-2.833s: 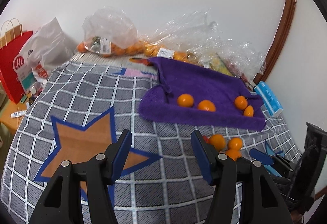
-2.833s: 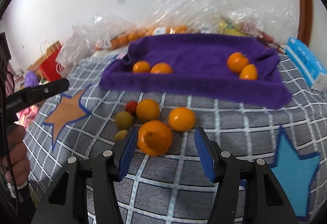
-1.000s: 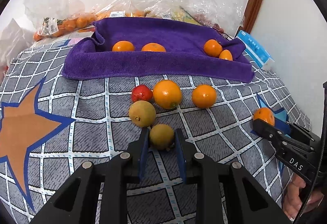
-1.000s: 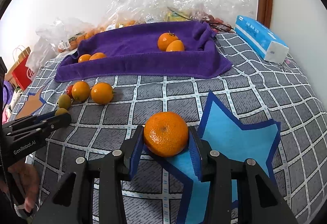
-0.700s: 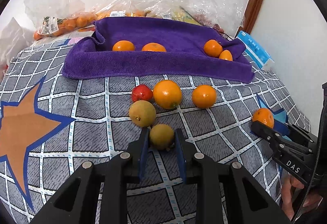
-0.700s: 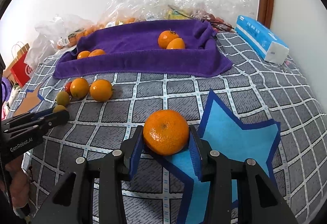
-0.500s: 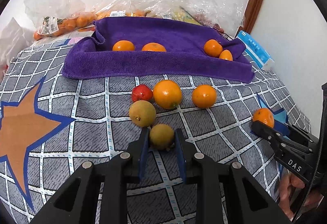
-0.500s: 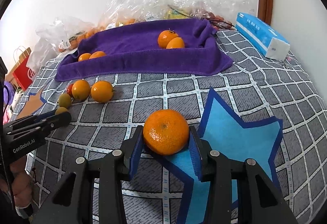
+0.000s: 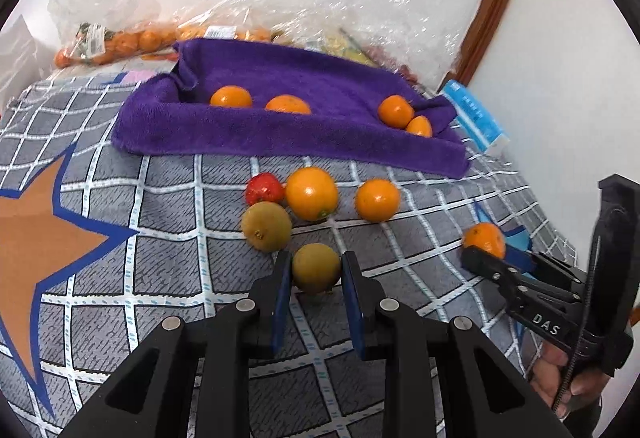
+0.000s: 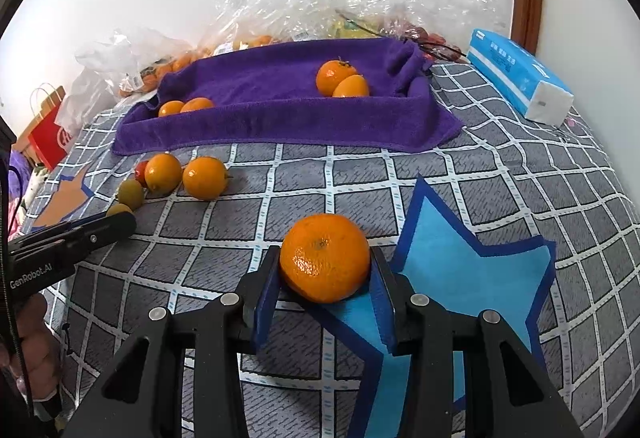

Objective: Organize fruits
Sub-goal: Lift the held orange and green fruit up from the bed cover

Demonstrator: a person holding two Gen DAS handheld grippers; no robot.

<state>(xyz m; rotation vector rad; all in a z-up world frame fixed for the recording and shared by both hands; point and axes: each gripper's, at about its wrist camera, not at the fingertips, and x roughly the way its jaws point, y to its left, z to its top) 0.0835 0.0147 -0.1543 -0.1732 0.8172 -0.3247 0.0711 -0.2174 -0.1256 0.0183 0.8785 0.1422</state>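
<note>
From the left wrist, the left gripper [image 9: 316, 274] is seen clamped on a green fruit [image 9: 315, 267] that rests on the checked cloth [image 9: 168, 206]; against the view of a second ago, the jaws have stayed closed on it and the fruit has not been lifted, though the camera has tilted a little, so the towel [image 9: 280, 134] now sits lower in the frame. It is judged that the grasp is finished and only the carry is outstanding. In this view one second green fruit [image 9: 266, 226], one red fruit [image 9: 264, 189] and two loose oranges [image 9: 312, 193] are counted just beyond the jaws, and four oranges lie on the towel, two to the left and two to the right. A fifth loose orange is glimpsed at the right, held by the other tool. From the right wrist, the right gripper [image 10: 325, 274] is seen shut on a mandarin [image 10: 324, 263] over the edge of the blue star [image 10: 472, 278], close above or touching the cloth; which cannot be told. Nothing here has shifted over the last second, the grip being unchanged. The same counts are confirmed: four oranges on the towel, two oranges, two green fruits and one red fruit in the loose cluster at the left. One tissue pack [image 10: 516, 78] lies beside the towel. Five loose fruits, besides the two held, are thus judged still to be sorted.
</note>
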